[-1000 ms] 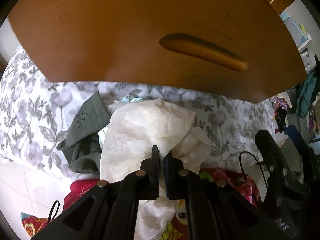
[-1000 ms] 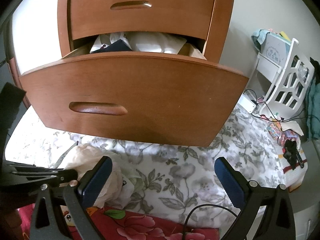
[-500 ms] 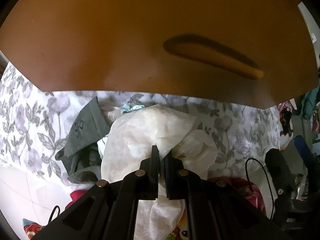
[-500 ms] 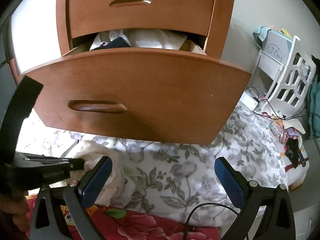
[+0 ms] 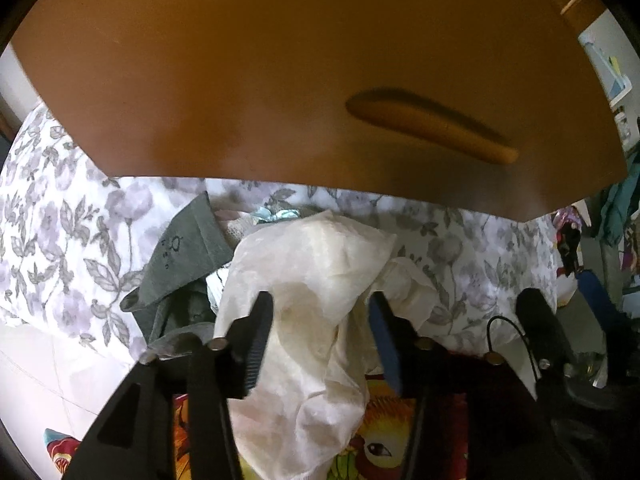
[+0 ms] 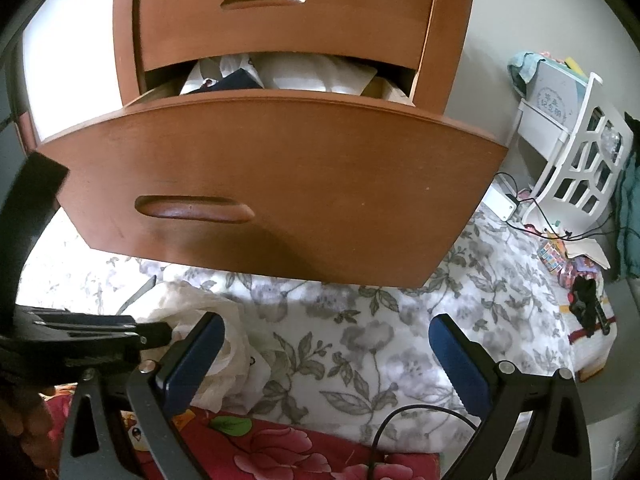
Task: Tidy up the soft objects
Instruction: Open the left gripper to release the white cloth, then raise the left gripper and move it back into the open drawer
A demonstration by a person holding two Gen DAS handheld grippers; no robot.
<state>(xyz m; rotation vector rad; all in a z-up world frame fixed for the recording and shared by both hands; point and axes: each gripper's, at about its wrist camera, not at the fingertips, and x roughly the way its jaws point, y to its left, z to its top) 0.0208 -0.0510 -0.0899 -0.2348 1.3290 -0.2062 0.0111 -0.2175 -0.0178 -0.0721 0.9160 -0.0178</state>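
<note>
Right now the left gripper (image 5: 316,332) points down at a cream, see-through cloth (image 5: 316,264), and its jaws are opening. The cloth lies between the two fingers, but the pads do not press on it. It sits in a soft heap on the flowery bedsheet (image 5: 68,236), just below the front of the open wooden drawer (image 6: 280,176). A grey cloth (image 5: 180,256) lies beside it on the left, partly under it, and a bit of light blue fabric (image 5: 276,213) peeks out behind.

The right gripper (image 6: 326,354) hangs over the bare sheet to the right of the heap. Its jaws are spread wide and hold nothing.

The drawer is pulled out, and some white and dark folded things (image 6: 280,74) already sit inside it. So part of the tidy-up looks done, I think. The cream cloth, the grey one and the blue bit are all outside the drawer and most likely need to be picked up and put away.
</note>
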